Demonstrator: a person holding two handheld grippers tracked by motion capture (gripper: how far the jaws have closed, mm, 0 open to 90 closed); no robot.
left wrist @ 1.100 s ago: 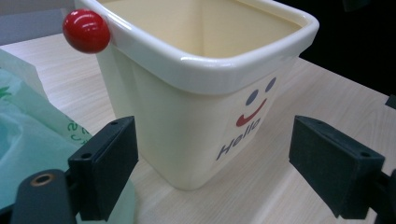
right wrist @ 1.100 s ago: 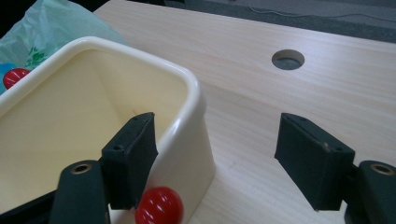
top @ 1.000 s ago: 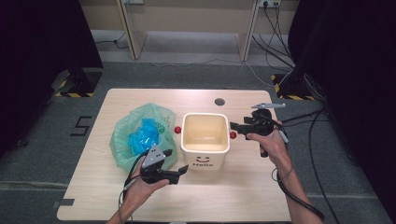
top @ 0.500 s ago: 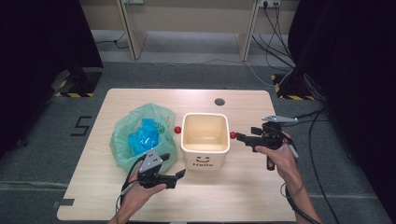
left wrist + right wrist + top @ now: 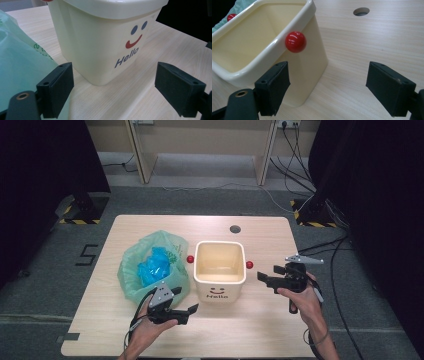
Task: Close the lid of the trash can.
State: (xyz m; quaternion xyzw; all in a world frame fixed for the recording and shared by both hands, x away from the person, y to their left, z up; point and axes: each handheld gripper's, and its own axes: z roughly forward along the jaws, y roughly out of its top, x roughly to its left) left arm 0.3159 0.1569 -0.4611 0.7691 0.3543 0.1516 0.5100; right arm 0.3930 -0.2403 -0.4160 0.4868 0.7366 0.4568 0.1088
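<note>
Nearest the person, the left gripper (image 5: pixel 192 310) hovers low over the table (image 5: pixel 260 330) at the front left corner of the bin, jaws spread with nothing between them; in the left gripper view the bin's printed face sits just ahead of its pads. The right gripper (image 5: pixel 262 279) is a little farther in, at the bin's right side. Its jaws have just been opening and now stand wide and empty, the near one just beside the bin's wall under the red knob (image 5: pixel 295 41), touching nothing as far as can be told.

The cream bin (image 5: pixel 219 270) stands upright in the middle of the table, mouth up, so its long axis runs straight up and down. Its smiling "Hello" face points toward the person, and the two red knobs stick out left and right.

Judging by this, the bin looks set in place and let go, but it is bare inside: no liner is in it. The green bag (image 5: pixel 145 251) lies slumped just left of the bin, touching it, with something blue (image 5: pixel 153 265) bundled inside. If lining the bin is the job, that part is not yet begun.

Beyond the bin, a round hole (image 5: pixel 235 228) marks the table's far side.
</note>
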